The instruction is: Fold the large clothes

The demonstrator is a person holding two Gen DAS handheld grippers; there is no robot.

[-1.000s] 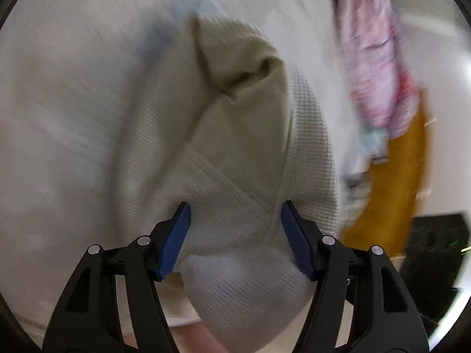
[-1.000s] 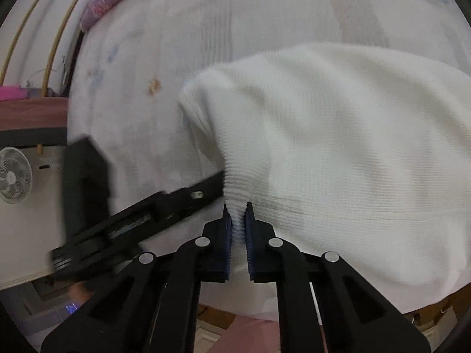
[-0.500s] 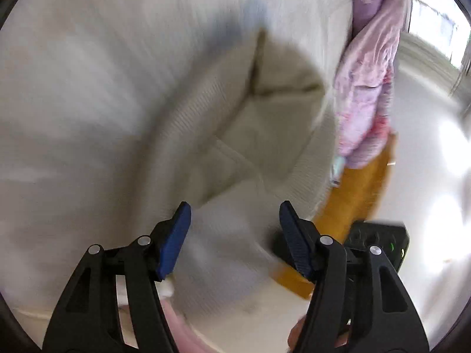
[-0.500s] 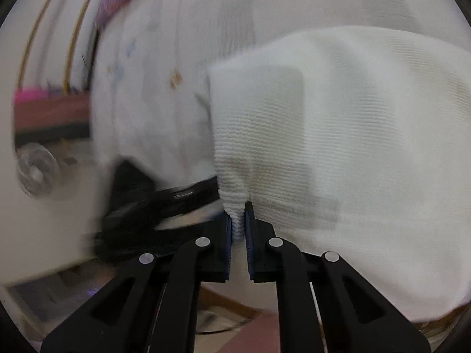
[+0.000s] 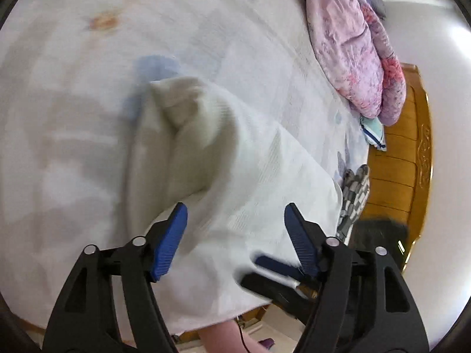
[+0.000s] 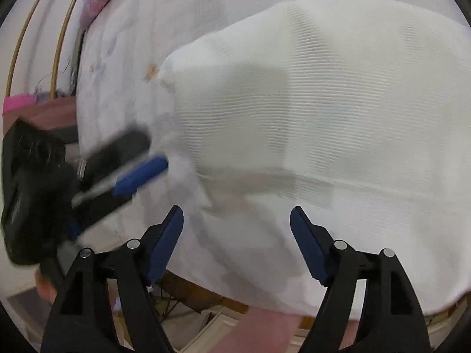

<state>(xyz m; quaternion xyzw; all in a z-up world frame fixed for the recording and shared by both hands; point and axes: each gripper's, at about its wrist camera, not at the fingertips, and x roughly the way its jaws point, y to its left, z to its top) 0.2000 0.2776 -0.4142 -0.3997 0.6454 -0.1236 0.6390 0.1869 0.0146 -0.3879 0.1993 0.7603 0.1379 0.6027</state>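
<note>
A large cream-white waffle-knit garment lies on the bed, draped over its near edge. In the left wrist view the same garment shows a raised folded hump near the middle. My left gripper is open above the garment's near part and holds nothing. My right gripper is open over the garment's near left corner and holds nothing. The left gripper also shows blurred in the right wrist view, and the right gripper shows in the left wrist view.
The bed has a white patterned sheet. A pink-purple quilt is heaped at the far right by a wooden bed frame. A checked cloth lies at the bed's right edge. A brown floor shows below the bed's edge.
My right gripper has opened and let go of the garment's corner. The garment has dropped onto the bed. My left gripper has swung back and to the right, staying open.
</note>
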